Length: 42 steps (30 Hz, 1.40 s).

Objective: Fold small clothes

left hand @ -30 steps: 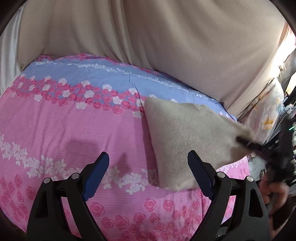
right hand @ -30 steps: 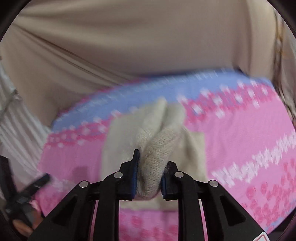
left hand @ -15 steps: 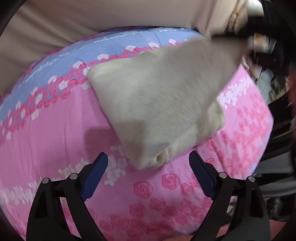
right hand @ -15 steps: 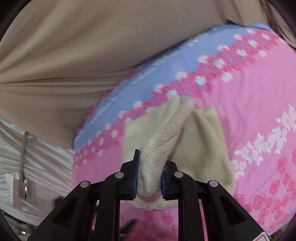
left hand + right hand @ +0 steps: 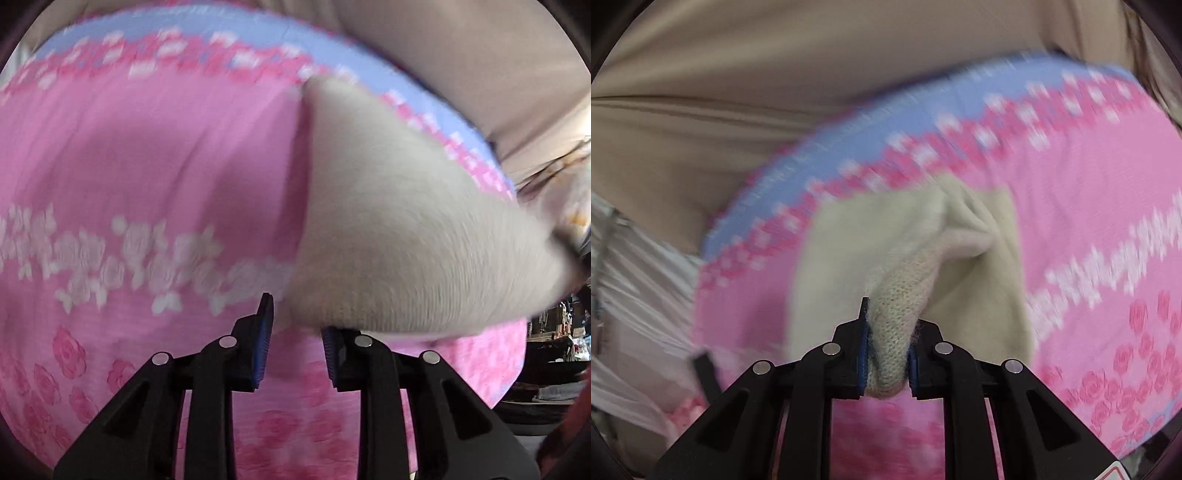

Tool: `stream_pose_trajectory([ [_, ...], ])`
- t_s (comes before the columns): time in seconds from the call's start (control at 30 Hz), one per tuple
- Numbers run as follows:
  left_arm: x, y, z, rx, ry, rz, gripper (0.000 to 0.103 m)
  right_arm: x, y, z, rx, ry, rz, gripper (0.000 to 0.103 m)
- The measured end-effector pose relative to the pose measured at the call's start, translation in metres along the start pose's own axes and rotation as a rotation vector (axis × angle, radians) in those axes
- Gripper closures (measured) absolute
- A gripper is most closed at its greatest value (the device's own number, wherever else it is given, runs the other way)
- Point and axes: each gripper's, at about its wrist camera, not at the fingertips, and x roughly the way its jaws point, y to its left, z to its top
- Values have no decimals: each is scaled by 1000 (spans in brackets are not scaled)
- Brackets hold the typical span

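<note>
A cream knitted garment (image 5: pixel 388 221) lies on a pink and blue floral bedspread (image 5: pixel 147 166), one end lifted to the right. My left gripper (image 5: pixel 295 317) hangs low over its near corner. The jaws are closing, the garment's edge lies at their tips, and pink bedspread still shows in the gap between the pads. In the right wrist view my right gripper (image 5: pixel 890 321) is shut on a bunched fold of the same garment (image 5: pixel 886 240), raised above the bedspread (image 5: pixel 1089 203). Both views are motion blurred.
A beige curtain (image 5: pixel 480 55) hangs behind the bed, also seen as the curtain (image 5: pixel 775 74) in the right wrist view. White striped fabric (image 5: pixel 635 277) lies off the bed's left side. Dark clutter (image 5: pixel 554 332) stands past the bed's right edge.
My left gripper has dropped close to the garment's near corner and its jaws have narrowed from wide apart. My right gripper keeps its hold on the fold and has sunk a little.
</note>
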Motion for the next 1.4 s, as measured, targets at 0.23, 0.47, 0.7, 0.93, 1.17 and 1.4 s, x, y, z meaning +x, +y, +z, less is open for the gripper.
stream_pose_trajectory([
  [0.23, 3, 3, 3, 26, 55, -18, 76, 9, -28, -18, 71, 0, 35, 55],
  [0.47, -36, -15, 15, 158, 3, -9, 74, 18, 9, 14, -56, 2, -64, 40],
  [0.7, -91, -40, 25, 313, -190, 25, 43, -12, 19, 16, -104, -128, -59, 94],
  [0.93, -85, -46, 28, 340, -142, 50, 38, 3, -37, 26, -10, -80, -126, 87],
  [1.17, -81, -74, 35, 443, -185, 147, 23, 11, 35, 68, -185, -52, -3, 46],
  [1.4, -84, -70, 46, 422, -187, 152, 23, 33, 43, 88, -167, -58, 37, 91],
])
